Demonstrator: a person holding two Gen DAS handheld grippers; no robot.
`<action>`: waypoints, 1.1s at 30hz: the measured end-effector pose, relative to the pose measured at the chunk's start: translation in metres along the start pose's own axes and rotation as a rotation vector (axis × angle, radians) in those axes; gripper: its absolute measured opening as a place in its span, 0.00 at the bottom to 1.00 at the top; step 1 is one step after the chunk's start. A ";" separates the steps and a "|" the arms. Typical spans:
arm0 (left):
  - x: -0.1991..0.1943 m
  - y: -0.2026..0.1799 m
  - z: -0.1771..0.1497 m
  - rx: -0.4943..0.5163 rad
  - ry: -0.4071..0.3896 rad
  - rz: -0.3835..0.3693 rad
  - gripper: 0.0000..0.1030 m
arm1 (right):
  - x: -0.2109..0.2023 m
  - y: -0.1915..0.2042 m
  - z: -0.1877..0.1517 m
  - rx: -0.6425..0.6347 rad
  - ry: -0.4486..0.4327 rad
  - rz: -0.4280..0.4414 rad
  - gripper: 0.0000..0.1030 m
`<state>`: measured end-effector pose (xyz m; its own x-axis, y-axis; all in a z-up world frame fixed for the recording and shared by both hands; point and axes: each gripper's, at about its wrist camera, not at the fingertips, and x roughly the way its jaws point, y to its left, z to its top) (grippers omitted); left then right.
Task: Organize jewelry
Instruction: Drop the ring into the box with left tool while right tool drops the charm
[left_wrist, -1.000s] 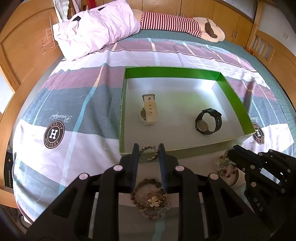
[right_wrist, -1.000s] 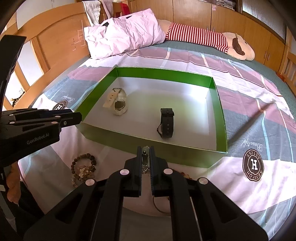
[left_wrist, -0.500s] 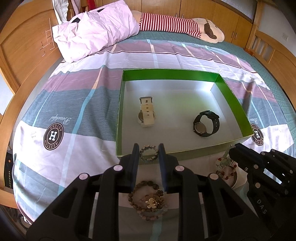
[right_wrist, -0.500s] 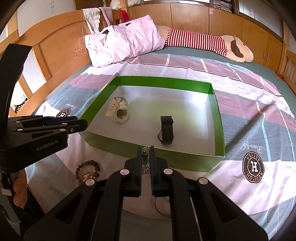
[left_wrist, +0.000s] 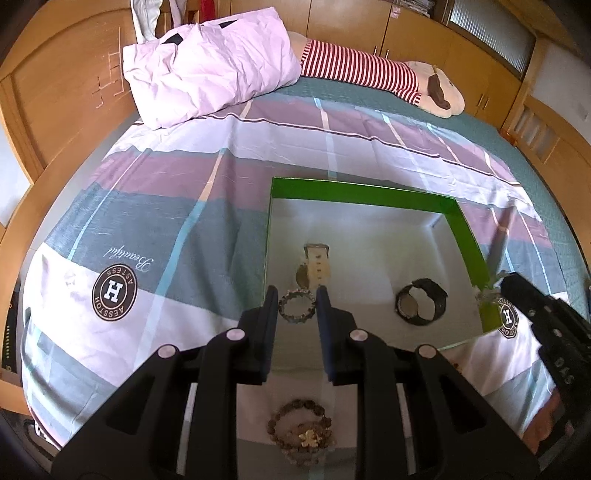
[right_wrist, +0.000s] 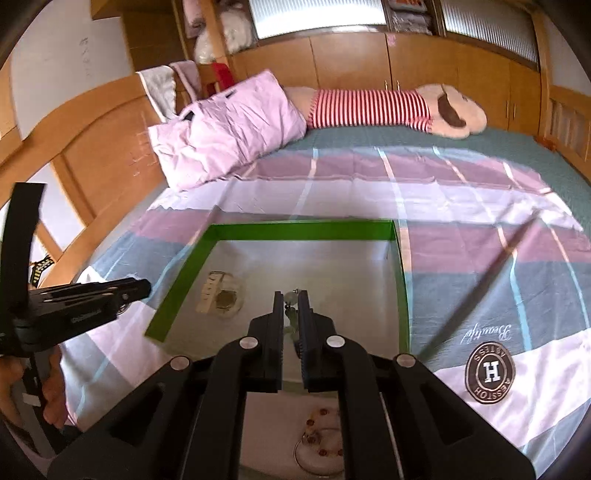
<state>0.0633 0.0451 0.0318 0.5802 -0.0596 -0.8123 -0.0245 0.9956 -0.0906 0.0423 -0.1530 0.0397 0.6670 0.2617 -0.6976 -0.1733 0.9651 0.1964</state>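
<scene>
Left gripper (left_wrist: 296, 309) pinches a bracelet (left_wrist: 297, 311); right gripper (right_wrist: 291, 308) pinches a small trinket (right_wrist: 290, 297). Both hang over the box (left_wrist: 360, 193) floor. Each should be lowered before release, clear of the watches ahead.

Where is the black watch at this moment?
In the left wrist view, the black watch lies on the floor of the green box, toward its right side, to the right of the cream watch.

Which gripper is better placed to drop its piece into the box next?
Right. The right gripper holds its small trinket well over the box; the left gripper with its bracelet is only at the near edge.
</scene>
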 end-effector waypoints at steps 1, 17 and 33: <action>0.003 -0.001 0.002 0.001 0.005 0.001 0.20 | 0.006 -0.002 -0.001 0.004 0.013 -0.011 0.07; 0.022 0.002 -0.008 -0.019 0.140 -0.119 0.50 | -0.009 -0.027 -0.018 0.109 0.130 0.044 0.47; 0.034 -0.006 -0.056 0.134 0.307 -0.087 0.63 | 0.048 -0.021 -0.085 0.009 0.467 -0.060 0.49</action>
<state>0.0381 0.0327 -0.0276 0.3027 -0.1435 -0.9422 0.1337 0.9852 -0.1071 0.0160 -0.1596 -0.0562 0.2776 0.1839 -0.9429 -0.1366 0.9791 0.1508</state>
